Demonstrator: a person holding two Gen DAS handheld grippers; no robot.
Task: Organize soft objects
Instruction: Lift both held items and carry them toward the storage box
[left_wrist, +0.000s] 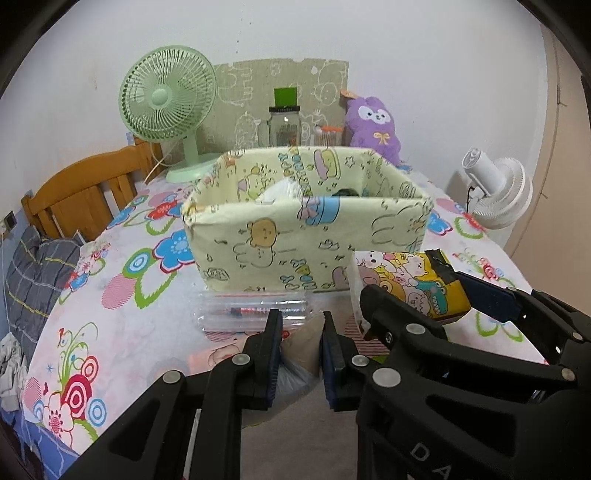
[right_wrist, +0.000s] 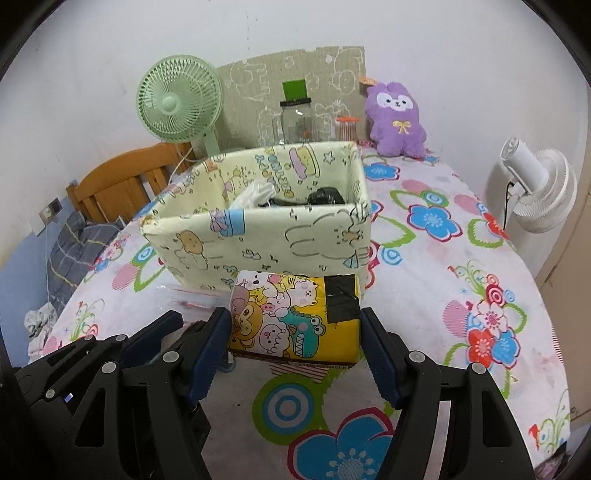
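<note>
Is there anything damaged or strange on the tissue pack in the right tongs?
Yes. The yellow cartoon tissue pack has a wrinkled black tape patch stuck over its top right part, as if it was resealed. Nothing else looks odd.

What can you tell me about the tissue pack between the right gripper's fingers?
The tissue pack is a soft, yellow plastic-wrapped block printed with cartoon animals, with a black tape patch on top. The right gripper pinches its two sides and holds it roughly level above the flowered tablecloth, just before the fabric box.
</note>
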